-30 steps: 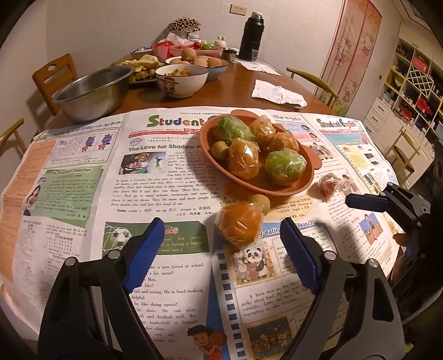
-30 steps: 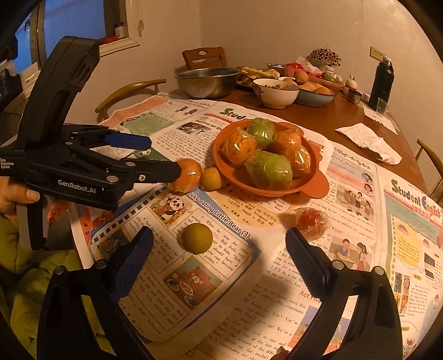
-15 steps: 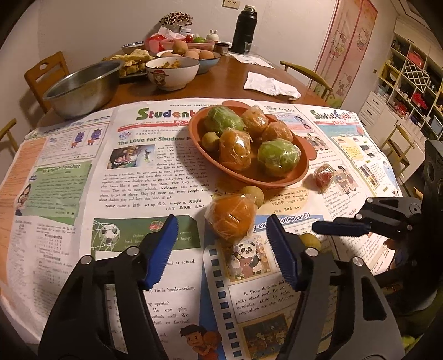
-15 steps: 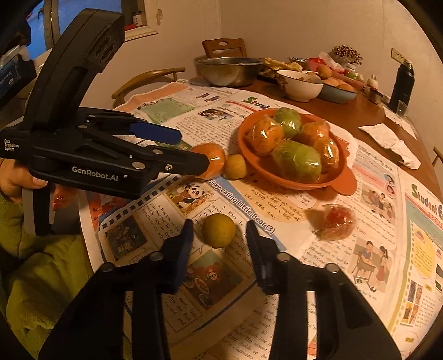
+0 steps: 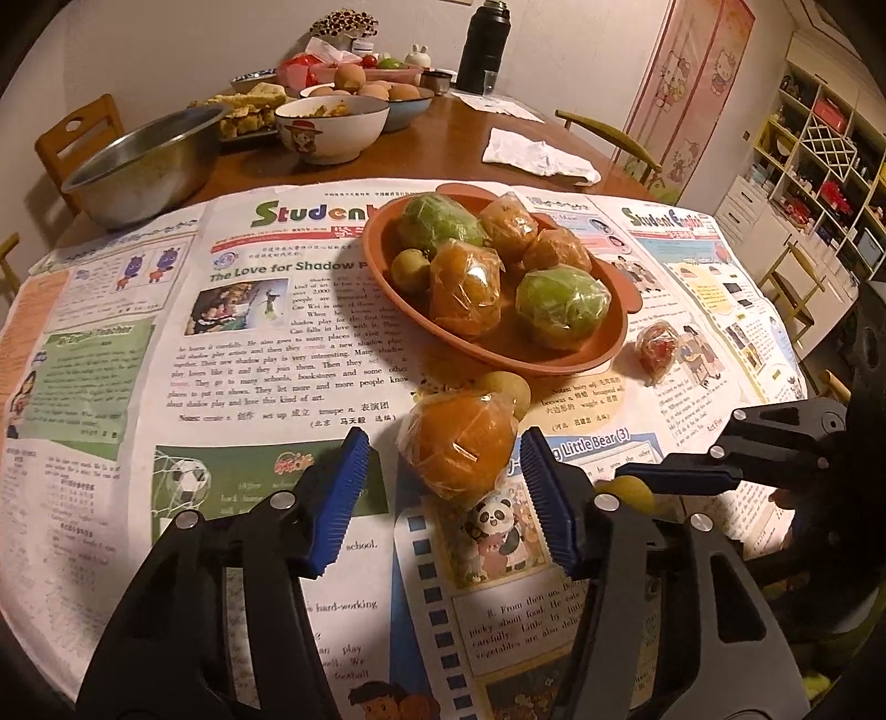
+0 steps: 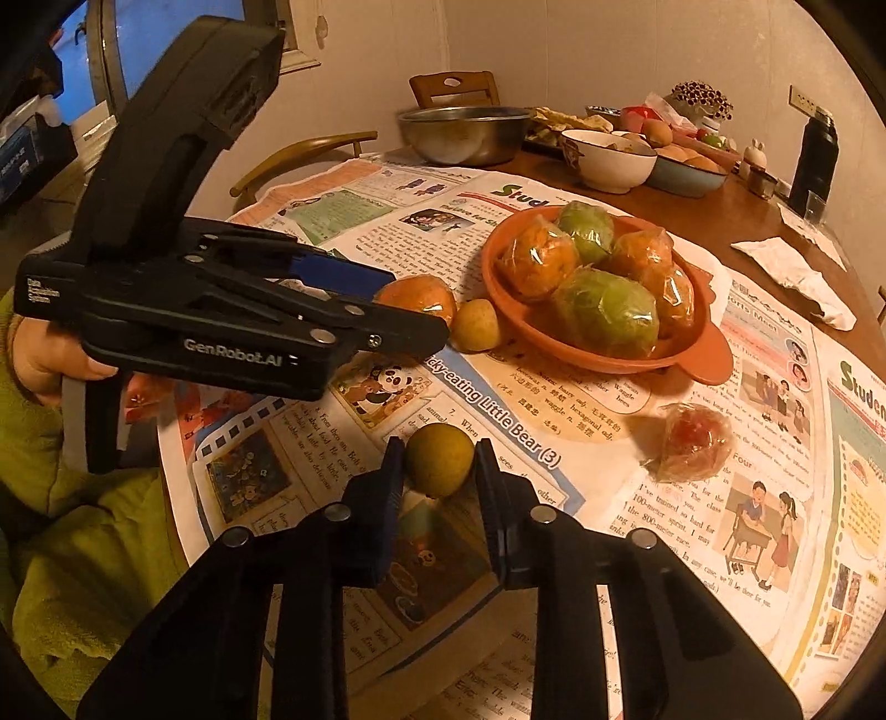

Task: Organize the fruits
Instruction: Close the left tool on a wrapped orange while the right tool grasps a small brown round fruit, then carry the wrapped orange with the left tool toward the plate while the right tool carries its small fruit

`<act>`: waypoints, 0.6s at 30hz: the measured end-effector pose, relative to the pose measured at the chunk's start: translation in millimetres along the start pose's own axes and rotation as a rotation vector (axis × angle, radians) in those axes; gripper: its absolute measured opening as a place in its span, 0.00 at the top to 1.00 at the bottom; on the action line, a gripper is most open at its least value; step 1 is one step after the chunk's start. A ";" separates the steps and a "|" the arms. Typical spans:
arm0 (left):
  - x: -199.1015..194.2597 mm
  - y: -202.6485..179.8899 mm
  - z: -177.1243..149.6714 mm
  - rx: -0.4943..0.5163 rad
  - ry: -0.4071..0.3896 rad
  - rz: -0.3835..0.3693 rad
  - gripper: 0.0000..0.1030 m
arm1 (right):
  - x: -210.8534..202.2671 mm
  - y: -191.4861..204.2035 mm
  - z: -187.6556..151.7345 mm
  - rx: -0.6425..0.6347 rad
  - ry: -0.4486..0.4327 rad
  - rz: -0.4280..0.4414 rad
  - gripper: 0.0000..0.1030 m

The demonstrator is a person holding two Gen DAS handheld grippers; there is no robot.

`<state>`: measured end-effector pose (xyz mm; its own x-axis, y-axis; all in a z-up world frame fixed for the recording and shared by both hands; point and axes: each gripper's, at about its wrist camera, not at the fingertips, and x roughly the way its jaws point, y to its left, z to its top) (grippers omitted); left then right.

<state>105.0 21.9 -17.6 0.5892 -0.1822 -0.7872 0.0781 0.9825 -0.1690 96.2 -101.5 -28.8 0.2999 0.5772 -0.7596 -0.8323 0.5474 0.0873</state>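
Warm dim indoor light. Round wooden counter (image 5: 443, 149), wooden chair (image 5: 77, 133) at far left, curved-back chair (image 5: 609, 133) at far right. Plain pale walls (image 5: 166, 44); pink cartoon hanging (image 5: 692, 83), white cubby shelving (image 5: 819, 155) on right. Window (image 6: 99, 66) in right wrist view, blue outside.

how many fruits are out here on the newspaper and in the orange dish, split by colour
Orange, wrapped: 4, three in the orange dish and one between the left gripper fingers
Green, wrapped: 2, both in the dish
Small yellow-green, bare: 3, one in the dish, one beside it, one at the right gripper
Red, wrapped: 1
Total: 10
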 end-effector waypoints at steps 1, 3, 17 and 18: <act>1.6 0.1 -0.1 -0.003 0.001 -0.001 0.54 | -0.7 -1.0 -0.1 0.003 -0.002 0.000 0.76; 4.0 -0.3 0.0 -0.001 -0.001 -0.001 0.60 | -2.1 -2.8 -0.5 0.009 -0.005 -0.003 0.76; -10.0 -1.6 6.4 0.006 -0.040 -0.024 0.69 | -24.1 -23.3 8.5 0.053 -0.067 -0.021 0.76; -12.5 -1.1 8.4 0.008 -0.047 -0.023 0.69 | -26.5 -25.9 10.5 0.056 -0.074 -0.027 0.76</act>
<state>104.3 23.4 -2.5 0.6243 -0.2028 -0.7544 0.0983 0.9784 -0.1817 114.7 -124.6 -4.2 0.3570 0.6042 -0.7124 -0.7971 0.5947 0.1050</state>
